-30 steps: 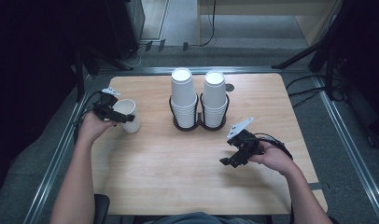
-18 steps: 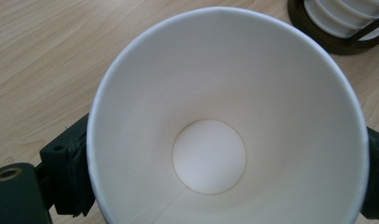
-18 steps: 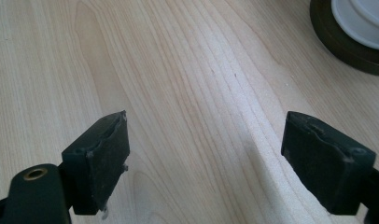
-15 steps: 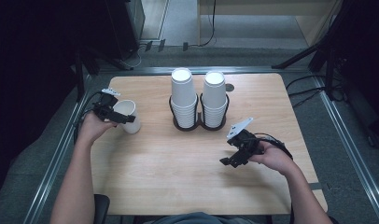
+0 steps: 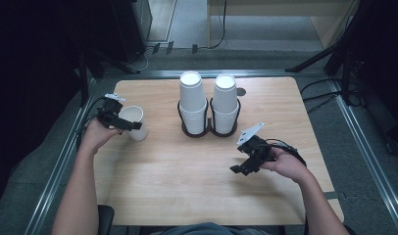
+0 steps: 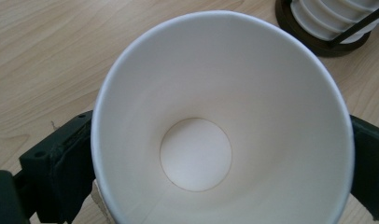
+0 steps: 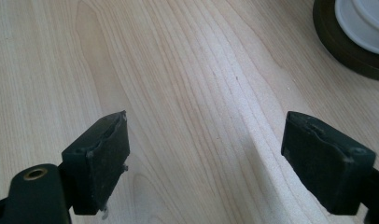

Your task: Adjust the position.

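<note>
Our left gripper [image 5: 119, 119] straddles a paper cup [image 5: 134, 122] at the table's [image 5: 187, 176] left edge, jaws just widening around it; our right gripper [image 5: 242, 167] hovers open, empty, near the cup stacks [image 5: 208, 105]

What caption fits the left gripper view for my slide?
Upright paper cup seen from above, between the left gripper's widening jaws, on the table beside the cup holder.
</note>
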`<state>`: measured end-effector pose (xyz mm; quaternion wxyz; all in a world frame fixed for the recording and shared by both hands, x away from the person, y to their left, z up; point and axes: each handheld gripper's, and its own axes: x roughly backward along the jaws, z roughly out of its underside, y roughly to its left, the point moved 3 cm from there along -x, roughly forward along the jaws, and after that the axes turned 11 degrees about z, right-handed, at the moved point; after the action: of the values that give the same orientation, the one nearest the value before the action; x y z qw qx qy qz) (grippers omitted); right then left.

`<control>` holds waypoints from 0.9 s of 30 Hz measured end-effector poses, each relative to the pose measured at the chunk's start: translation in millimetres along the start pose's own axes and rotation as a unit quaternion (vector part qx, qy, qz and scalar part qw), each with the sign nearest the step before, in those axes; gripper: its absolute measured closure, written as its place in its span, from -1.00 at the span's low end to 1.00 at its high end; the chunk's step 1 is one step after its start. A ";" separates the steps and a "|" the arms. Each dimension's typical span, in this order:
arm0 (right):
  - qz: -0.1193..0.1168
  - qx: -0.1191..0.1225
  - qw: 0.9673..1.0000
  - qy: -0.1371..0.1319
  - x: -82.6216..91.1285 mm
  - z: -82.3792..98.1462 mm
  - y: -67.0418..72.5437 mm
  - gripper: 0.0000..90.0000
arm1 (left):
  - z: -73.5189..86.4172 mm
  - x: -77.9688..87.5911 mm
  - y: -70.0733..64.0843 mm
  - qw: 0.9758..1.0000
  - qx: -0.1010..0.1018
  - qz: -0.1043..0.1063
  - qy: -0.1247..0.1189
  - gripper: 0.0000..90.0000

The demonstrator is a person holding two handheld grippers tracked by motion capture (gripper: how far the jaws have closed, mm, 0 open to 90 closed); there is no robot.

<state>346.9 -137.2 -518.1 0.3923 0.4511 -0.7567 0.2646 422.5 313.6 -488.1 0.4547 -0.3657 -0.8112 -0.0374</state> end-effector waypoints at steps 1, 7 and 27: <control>-0.001 -0.002 1.000 0.001 0.2 -0.1 0.3 -0.66 | -0.1 1.1 -0.3 1.000 0.001 0.001 -0.001 -1.00; -0.004 0.001 1.000 0.001 0.4 -0.9 -0.3 -0.65 | -3.5 7.6 -3.1 1.000 0.010 0.005 -0.007 -1.00; -0.003 -0.002 1.000 0.007 1.0 0.1 -1.0 -0.66 | -14.5 45.7 -13.0 0.999 0.013 -0.004 -0.052 -1.00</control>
<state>347.5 -138.3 -517.3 0.3991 0.4504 -0.7533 0.2653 410.1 324.0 -441.2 0.4168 -0.3577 -0.8356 -0.0093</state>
